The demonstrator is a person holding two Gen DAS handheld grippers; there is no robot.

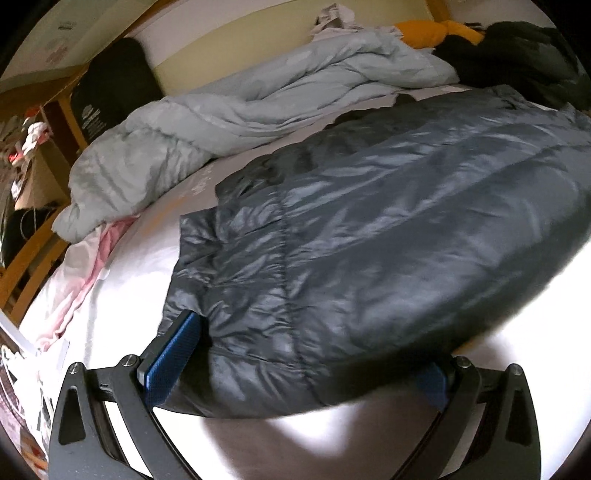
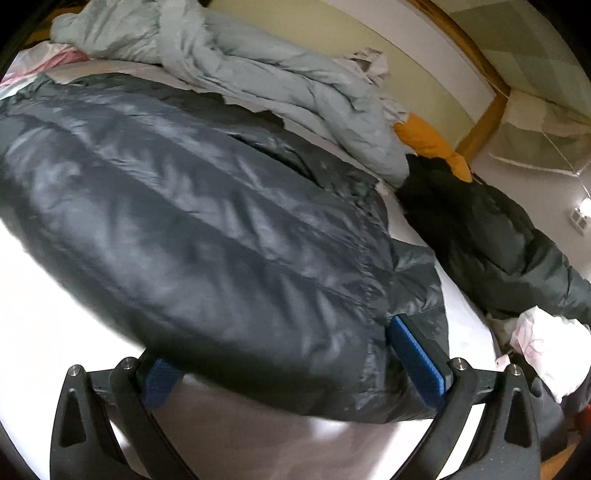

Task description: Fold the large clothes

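Blue-padded left hand-held gripper (image 1: 299,362) sits w/ jaws spread wide around the near edge of the dark puffer jacket (image 1: 388,229); fabric lies between the pads, not pinched yet as far as I can tell. Right hand-held gripper (image 2: 295,365) same: spread, straddling the jacket's other near corner. Jacket lies flat on the white bed sheet (image 1: 122,273), approx. centre of the bed, one sleeve flap sticking out. Judging by that, spread-out is done; no fold made yet, so sleeves + body folds all left. Beyond: pale blue duvet (image 1: 207,110) bunched up, then an orange item (image 1: 424,31) & another black coat (image 2: 498,236).
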